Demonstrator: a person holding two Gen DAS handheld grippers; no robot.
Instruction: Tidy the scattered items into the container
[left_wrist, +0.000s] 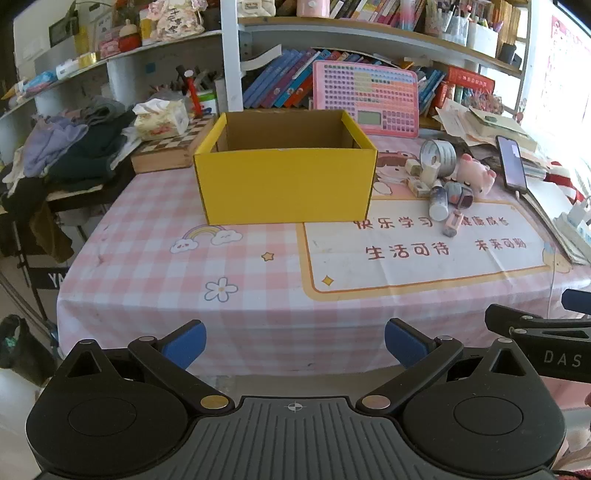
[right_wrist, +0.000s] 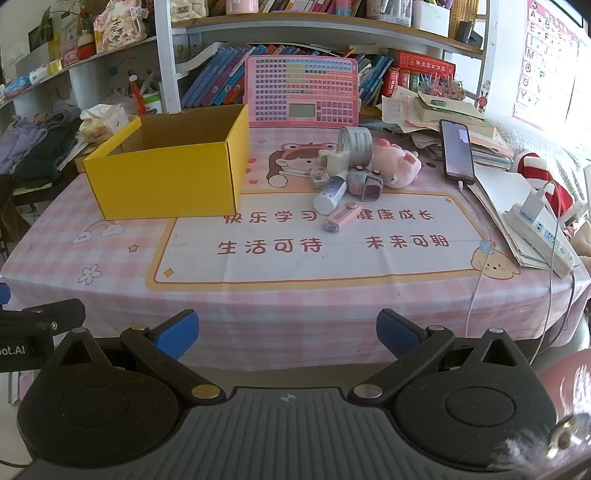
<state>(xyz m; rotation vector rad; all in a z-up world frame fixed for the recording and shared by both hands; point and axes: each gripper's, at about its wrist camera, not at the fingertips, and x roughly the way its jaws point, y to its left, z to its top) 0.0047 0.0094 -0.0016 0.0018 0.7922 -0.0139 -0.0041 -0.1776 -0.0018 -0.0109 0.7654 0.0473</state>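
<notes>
Right wrist view: my right tool (right_wrist: 287, 334) hangs wide apart and empty — as does my left tool (left_wrist: 295, 343). The scattered bottle (right_wrist: 331, 194) lies ahead on the worktop, right of the yellow box (right_wrist: 166, 177), long axis pointing toward me — nearer my right hand.

The yellow box (left_wrist: 284, 184) is hiding its own floor behind its near wall, the small things heaped to the right of the box (right_wrist: 343, 177) are overlapping too closely to tell each apart, and the power strip (right_wrist: 543, 232) far right of the box is running out of frame.
</notes>
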